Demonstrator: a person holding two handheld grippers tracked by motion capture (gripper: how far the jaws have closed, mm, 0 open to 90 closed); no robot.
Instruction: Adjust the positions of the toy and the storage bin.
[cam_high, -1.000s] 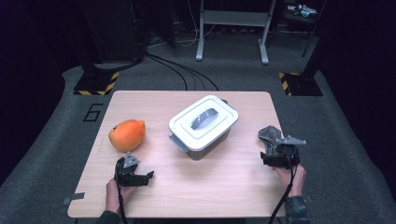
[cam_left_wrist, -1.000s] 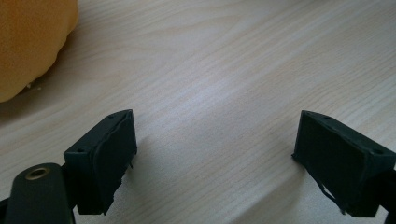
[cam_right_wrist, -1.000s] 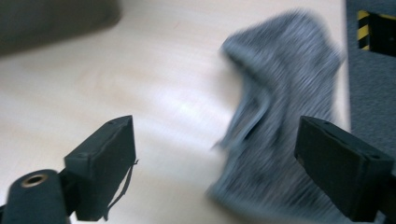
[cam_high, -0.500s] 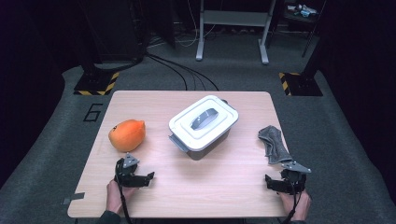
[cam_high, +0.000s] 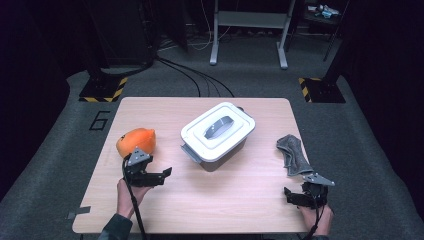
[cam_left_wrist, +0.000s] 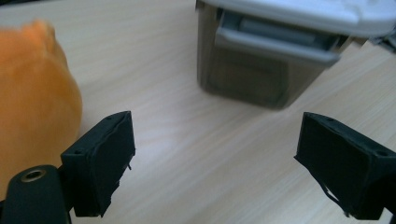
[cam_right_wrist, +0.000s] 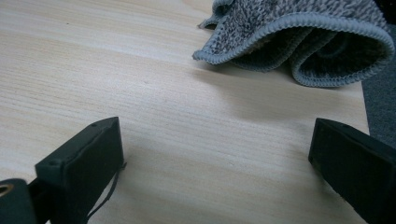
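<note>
Presently the grey cloth (cam_high: 292, 154) lies released at the table's (cam_high: 240, 200) right edge; right gripper (cam_high: 300, 196) gapes empty just nearer. Left gripper (cam_high: 159, 175), also spread and empty, hovers between orange toy (cam_high: 136, 141) and still-lidded box (cam_high: 217, 135).

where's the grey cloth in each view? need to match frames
High view: grey cloth at the table's right edge, beyond the right gripper.
Left gripper view: a grey sliver at the right edge, too little to tell.
Right gripper view: top right, ahead of the open jaws.
Shared landmark: wooden table.
</note>
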